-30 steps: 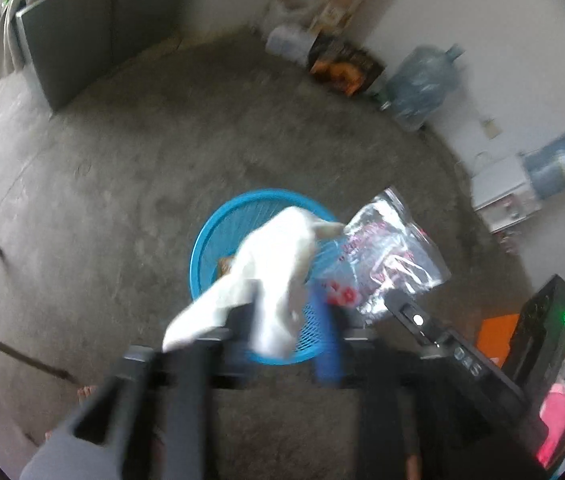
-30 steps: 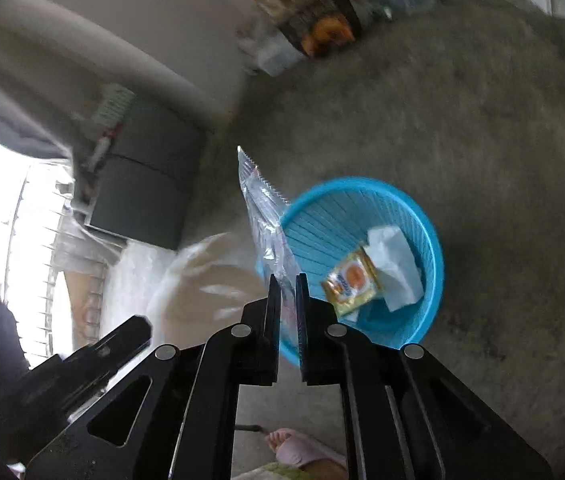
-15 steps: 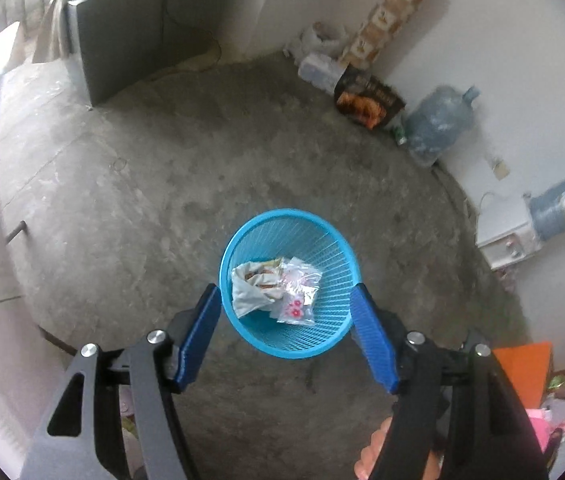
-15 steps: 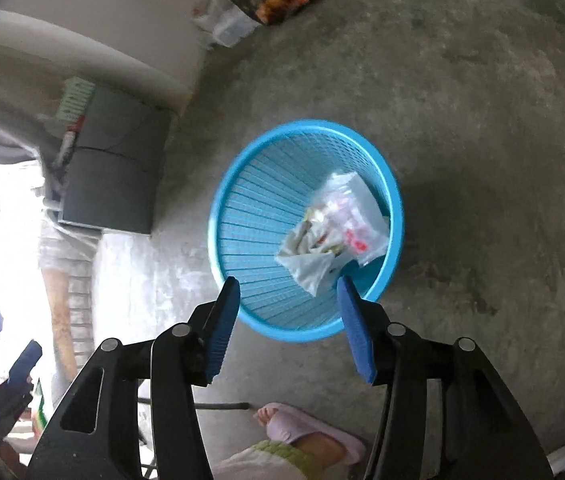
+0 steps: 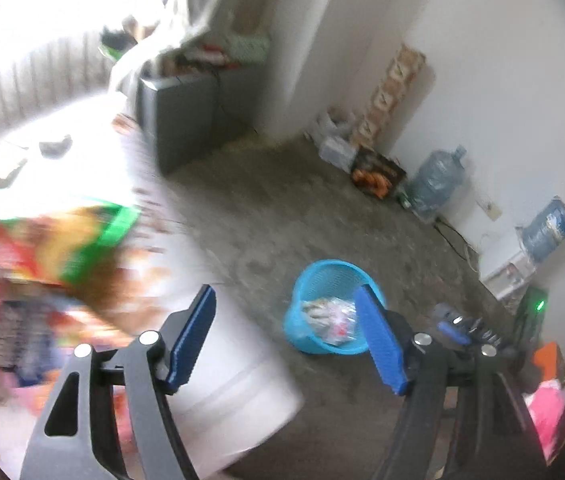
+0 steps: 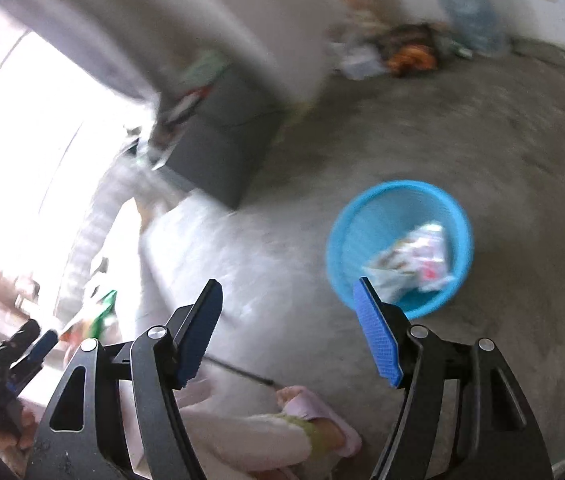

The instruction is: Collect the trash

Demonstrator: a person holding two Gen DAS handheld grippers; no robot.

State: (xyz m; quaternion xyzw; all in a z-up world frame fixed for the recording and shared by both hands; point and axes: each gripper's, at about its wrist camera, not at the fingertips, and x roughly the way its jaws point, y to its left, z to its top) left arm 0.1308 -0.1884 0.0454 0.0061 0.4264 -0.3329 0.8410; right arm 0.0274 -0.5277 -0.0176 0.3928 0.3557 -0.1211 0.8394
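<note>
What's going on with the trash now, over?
Left gripper open, empty. Right gripper open, empty. Wrappers inside blue basket. Nothing blocking.

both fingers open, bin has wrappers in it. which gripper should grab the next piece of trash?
Probably left. The left gripper is open and faces the blurred colourful wrapper on the white table. The right gripper, also open, faces floor and the blue basket.

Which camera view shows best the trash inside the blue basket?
The right wrist view: it looks down into the blue basket, so the trash shows, though blurred. In the left wrist view the open left tool's finger partly hides it.
</note>
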